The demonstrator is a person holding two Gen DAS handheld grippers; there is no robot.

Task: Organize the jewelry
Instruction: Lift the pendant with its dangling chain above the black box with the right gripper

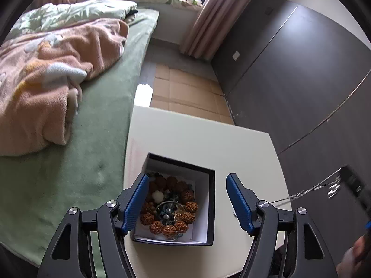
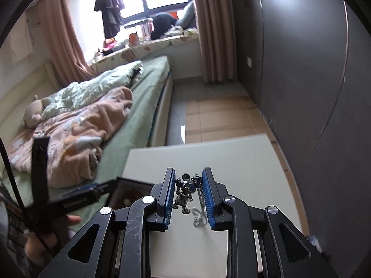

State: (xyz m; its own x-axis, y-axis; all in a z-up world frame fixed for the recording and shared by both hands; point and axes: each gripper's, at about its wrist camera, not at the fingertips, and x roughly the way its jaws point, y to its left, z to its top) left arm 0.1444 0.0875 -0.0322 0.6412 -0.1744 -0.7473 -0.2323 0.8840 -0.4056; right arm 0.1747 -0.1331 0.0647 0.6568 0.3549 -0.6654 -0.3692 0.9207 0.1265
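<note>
Right wrist view: a silver mouse-figure pendant (image 2: pixel 184 193) with its chain (image 2: pixel 201 197) hangs between the right gripper (image 2: pixel 188 193) and its blue pads, the jaws narrowed and pinching the chain above the pale worktop (image 2: pixel 231 157). Left wrist view shows the black jewelry box (image 1: pixel 209 206), white inside, sitting open on the worktop and holding brown beaded bracelets (image 1: pixel 171 208); the left gripper (image 1: pixel 187 199) hovers over it, jaws spread and empty. White lettering on the left gripper's body is too blurred to read. A green bed (image 1: pixel 92 139) with a pink blanket (image 1: pixel 58 81) lies beside
</note>
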